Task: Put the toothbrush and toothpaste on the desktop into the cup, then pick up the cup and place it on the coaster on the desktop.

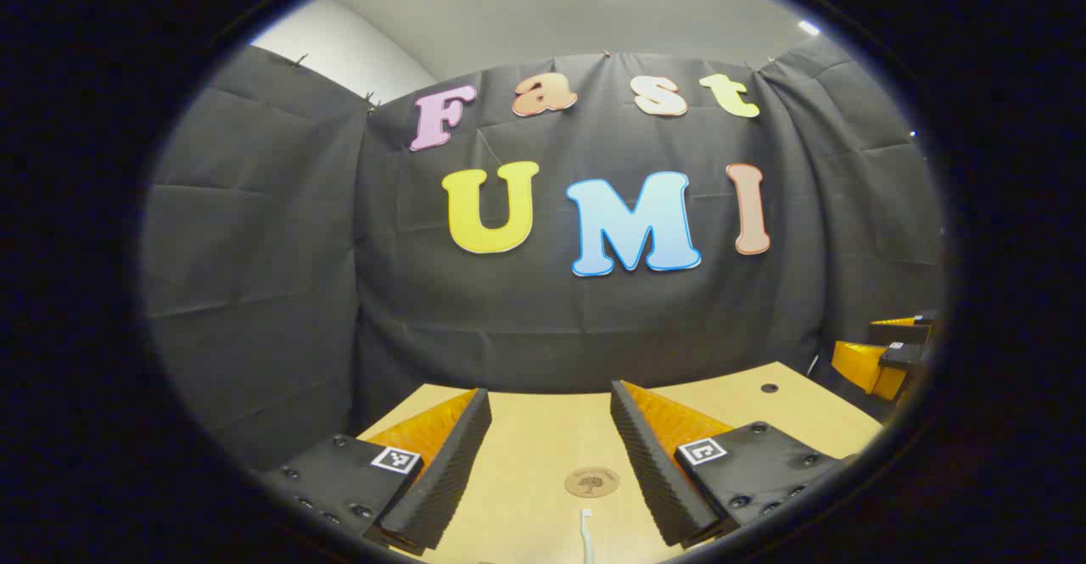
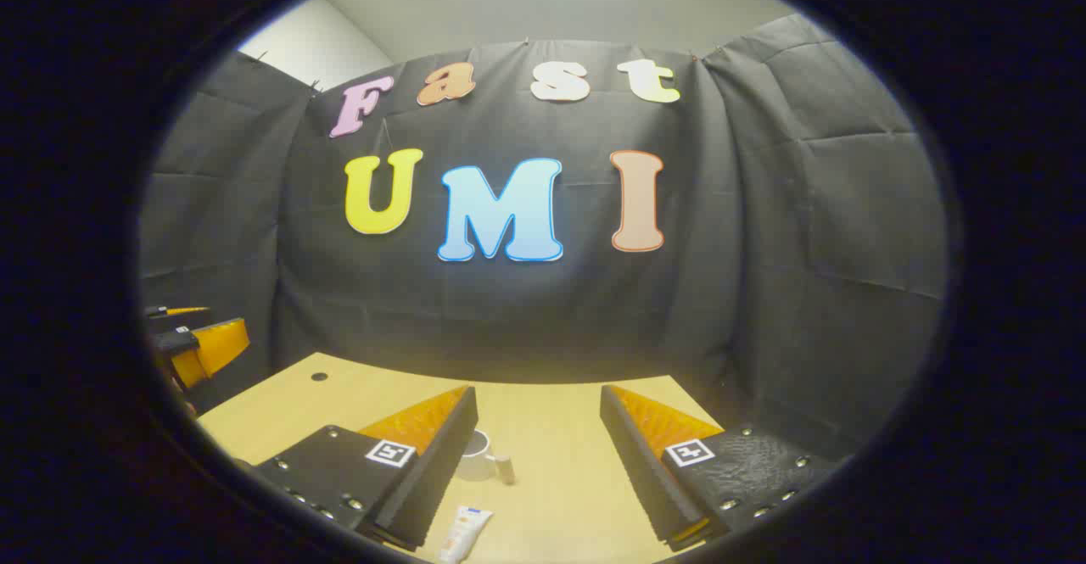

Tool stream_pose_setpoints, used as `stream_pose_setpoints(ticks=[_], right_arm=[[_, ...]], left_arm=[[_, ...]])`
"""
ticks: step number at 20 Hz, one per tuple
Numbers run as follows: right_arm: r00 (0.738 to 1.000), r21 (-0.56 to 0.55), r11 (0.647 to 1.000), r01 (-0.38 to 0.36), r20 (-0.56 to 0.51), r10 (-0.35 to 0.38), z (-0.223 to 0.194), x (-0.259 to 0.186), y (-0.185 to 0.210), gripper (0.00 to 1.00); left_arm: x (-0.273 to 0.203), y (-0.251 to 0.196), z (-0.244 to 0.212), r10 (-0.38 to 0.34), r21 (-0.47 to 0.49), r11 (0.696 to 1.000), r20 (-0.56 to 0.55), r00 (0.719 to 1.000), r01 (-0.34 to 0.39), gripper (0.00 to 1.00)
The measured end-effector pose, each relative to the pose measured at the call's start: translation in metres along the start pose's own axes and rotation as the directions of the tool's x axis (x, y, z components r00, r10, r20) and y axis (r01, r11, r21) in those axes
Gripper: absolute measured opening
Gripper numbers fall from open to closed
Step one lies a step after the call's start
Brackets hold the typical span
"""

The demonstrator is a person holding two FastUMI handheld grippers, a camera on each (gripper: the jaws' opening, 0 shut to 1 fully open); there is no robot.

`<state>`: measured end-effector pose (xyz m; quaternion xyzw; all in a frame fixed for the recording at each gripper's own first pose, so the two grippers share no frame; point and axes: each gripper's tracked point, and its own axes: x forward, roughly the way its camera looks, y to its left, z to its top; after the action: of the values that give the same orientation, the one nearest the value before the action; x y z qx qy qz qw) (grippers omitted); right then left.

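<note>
Left gripper [image 1: 550, 403] spread wide, empty, above desk [image 1: 526, 454]; coaster [image 1: 591, 482] and toothbrush [image 1: 585, 532] between its fingers. Right gripper [image 2: 538, 401] likewise spread, empty; cup [image 2: 477, 455] and toothpaste [image 2: 463, 533] below, well apart.

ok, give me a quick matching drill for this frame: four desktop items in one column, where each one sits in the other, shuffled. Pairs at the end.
Items:
1. toothbrush
2. coaster
3. cup
4. toothpaste

Places:
A. left gripper view, round disc between the fingers, beyond the brush
B. right gripper view, low at the bottom edge, nearer than the mug
C. left gripper view, thin white stick at the bottom edge
D. right gripper view, upright beside that claw's left-side finger

Pairs: 1-C, 2-A, 3-D, 4-B
</note>
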<state>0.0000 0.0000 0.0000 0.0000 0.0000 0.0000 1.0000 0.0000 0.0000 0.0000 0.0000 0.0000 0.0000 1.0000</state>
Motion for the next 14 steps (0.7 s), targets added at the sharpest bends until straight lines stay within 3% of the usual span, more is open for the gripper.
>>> stream_pose_setpoints(ticks=[2,3,4,14], right_arm=[[1.000,0.000,1.000,-0.010,-0.001,0.010,-0.002,0.001,-0.001,0.92],[1.000,0.000,1.000,-0.015,0.000,0.015,-0.001,0.000,0.000,0.92],[1.000,0.000,1.000,-0.018,0.002,0.018,-0.002,0.000,0.000,0.92],[0.997,-0.022,0.998,-0.064,-0.033,0.063,-0.011,0.001,0.015,0.92]], left_arm=[[-0.002,-0.005,-0.001,-0.002,-0.004,1.000,0.002,1.000,0.002,0.94],[-0.003,-0.006,-0.001,-0.003,-0.004,1.000,0.002,1.000,0.003,0.99],[-0.004,-0.007,-0.001,-0.001,-0.002,1.000,0.003,1.000,0.001,0.94],[-0.009,-0.006,-0.018,-0.018,-0.027,1.000,-0.049,0.999,0.017,0.95]])
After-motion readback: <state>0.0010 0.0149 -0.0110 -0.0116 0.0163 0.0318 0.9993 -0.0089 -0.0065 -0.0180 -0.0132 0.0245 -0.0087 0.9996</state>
